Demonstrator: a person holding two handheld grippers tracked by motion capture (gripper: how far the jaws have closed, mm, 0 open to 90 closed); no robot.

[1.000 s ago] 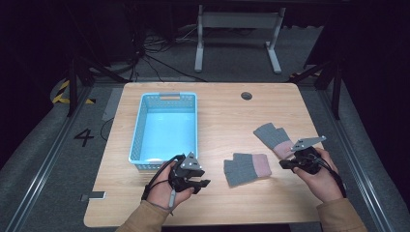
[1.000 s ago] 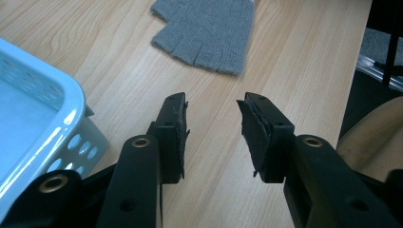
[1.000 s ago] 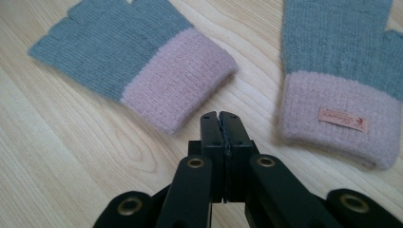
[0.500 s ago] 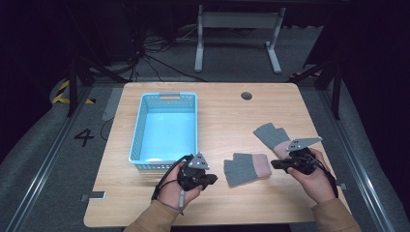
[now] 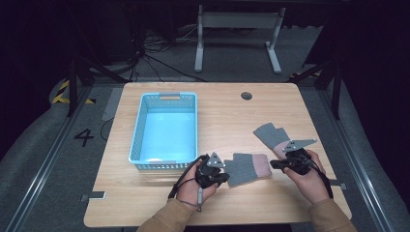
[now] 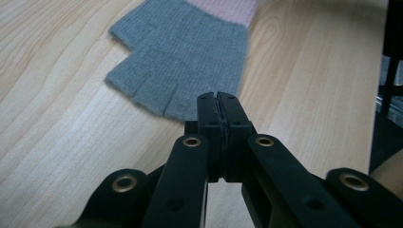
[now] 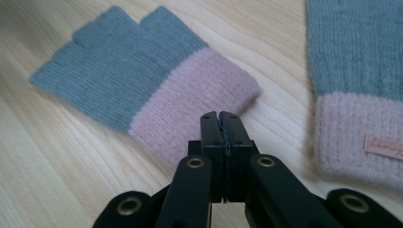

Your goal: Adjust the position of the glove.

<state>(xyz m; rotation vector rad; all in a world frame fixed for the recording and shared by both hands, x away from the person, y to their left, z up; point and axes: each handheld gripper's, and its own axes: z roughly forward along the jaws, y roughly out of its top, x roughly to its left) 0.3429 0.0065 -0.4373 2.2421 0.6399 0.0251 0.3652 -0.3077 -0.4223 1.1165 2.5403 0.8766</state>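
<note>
While both pairs of jaws are pressing together with nothing between them, we are keeping the left gripper (image 5: 223, 170) at the grey finger end of the near glove (image 5: 247, 167) and the right gripper (image 5: 274, 164) at its pink cuff. That glove is lying flat near the desk's (image 5: 217, 111) front edge, right of centre. A second glove (image 5: 271, 135) is lying toward the right edge, and a blue basket (image 5: 165, 126) is sitting left of centre.

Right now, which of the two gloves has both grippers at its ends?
The nearer glove, lying crosswise between the left gripper and right gripper; the other glove angles away behind the right gripper.
</note>
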